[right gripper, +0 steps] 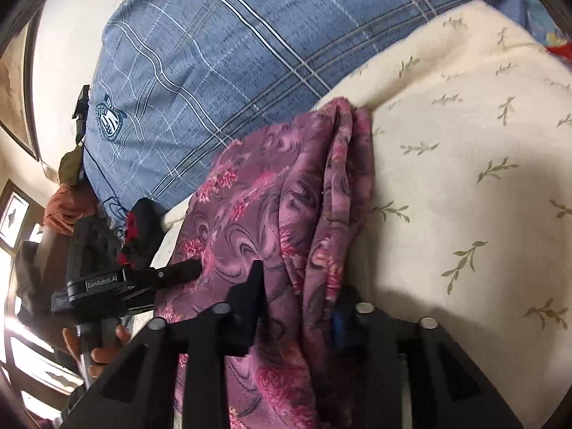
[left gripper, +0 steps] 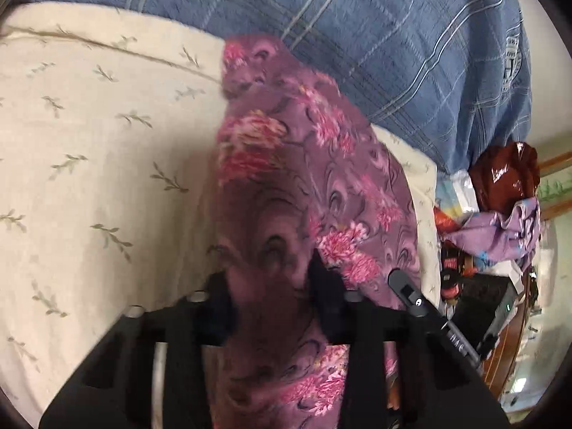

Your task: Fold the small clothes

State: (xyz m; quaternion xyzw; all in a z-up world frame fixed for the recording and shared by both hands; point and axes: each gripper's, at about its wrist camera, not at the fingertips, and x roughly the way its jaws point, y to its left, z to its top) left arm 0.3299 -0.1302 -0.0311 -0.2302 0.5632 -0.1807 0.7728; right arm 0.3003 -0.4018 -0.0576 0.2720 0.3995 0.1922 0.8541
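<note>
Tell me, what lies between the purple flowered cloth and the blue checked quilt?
In the right wrist view, only a strip of cream leaf-print sheet separates purple cloth from blue quilt.

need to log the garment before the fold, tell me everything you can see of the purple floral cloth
The purple floral cloth is thin, soft-looking fabric, mauve with pink flower clusters and dark swirls. It lies bunched lengthwise in loose folds on the cream leaf-print sheet, its far end reaching the blue plaid bedding. At its near end the left gripper and the right gripper each have it between their fingers, apparently pinched.
</note>
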